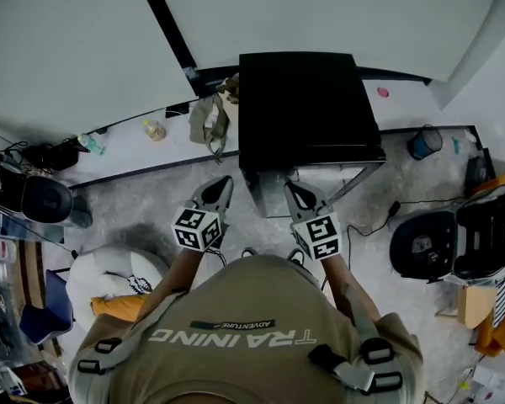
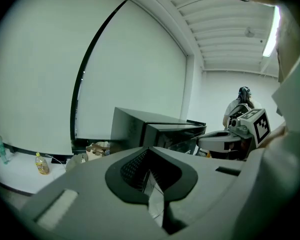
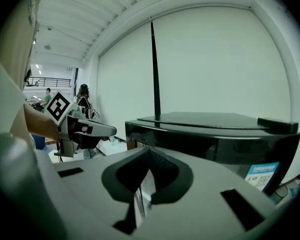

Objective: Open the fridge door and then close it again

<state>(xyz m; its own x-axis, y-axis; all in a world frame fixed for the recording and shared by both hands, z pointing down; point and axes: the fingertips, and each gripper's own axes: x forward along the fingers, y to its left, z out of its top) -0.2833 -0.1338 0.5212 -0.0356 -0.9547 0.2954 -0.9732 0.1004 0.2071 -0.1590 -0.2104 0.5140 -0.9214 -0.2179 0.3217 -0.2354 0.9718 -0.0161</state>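
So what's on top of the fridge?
Nothing that I can see. The fridge has a flat black top, and it looks bare in the head view and the right gripper view. That top covers the inside, so what's in there can't be seen.

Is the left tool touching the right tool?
Apart. The head view shows a clear gap between the left tool and the right tool.

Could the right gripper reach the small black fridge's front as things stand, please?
Probably yes: the right gripper, jaws together, hangs just before the small black fridge, and nothing visible stands between.
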